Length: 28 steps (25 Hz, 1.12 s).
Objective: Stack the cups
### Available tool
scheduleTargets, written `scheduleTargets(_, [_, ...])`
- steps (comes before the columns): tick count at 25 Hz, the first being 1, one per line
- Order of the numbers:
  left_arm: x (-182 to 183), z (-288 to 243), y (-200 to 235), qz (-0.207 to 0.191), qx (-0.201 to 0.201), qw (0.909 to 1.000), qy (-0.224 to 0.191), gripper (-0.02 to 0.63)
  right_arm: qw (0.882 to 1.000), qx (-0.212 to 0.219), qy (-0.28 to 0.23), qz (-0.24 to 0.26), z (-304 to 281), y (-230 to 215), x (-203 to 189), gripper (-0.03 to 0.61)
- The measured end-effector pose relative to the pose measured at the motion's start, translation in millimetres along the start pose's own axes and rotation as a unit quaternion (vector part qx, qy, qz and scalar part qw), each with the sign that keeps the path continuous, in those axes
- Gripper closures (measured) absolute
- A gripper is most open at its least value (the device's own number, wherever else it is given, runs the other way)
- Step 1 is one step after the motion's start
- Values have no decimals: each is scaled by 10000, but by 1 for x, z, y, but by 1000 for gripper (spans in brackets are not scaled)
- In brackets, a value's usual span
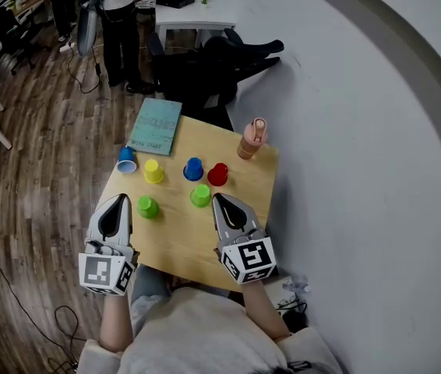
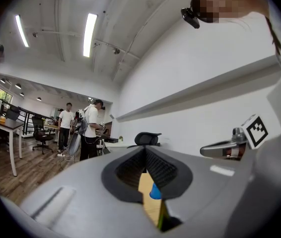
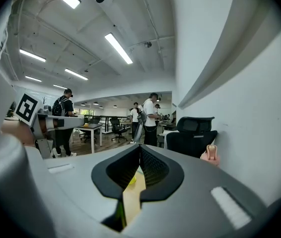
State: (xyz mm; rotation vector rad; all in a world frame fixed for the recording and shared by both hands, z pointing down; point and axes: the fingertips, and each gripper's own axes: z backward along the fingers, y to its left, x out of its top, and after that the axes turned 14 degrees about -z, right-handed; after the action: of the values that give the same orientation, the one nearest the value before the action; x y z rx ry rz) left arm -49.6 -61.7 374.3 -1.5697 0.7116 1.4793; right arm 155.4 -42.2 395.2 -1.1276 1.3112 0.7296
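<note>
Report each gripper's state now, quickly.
Left gripper: closed, holding nothing.
Right gripper: closed, holding nothing.

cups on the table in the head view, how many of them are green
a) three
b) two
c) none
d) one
b: only the left green cup and the right green cup in the near row are green. The far row holds a light blue cup, a yellow cup, a blue cup and a red cup.
</note>
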Motion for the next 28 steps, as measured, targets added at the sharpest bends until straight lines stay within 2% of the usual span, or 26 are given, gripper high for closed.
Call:
scheduleTargets(9, [-27,-19,-2,6,-206,9991,362,555,9930,-271,1076,-413,-26,-34,-77,568])
scheduleTargets(16, [-52,-26,12,53,-299,9976,625,555,9793,-648,1798,-662,-50,-59,-139,393])
scheduleTargets(19, [-65,-30,17,33,-399,9964,752,555,9730,-846,2003,-770,-60,-70,-161,354])
scheduleTargets(24, [-87,-33,25,77,-536,9936,990,555,9628,-1094,2323,-838,-77,-85,-190,350])
scheduleTargets(28, [-97,-36,37,77,-561,9923,1105,555,9598,-1228,2397,-790,-89,-93,-196,351])
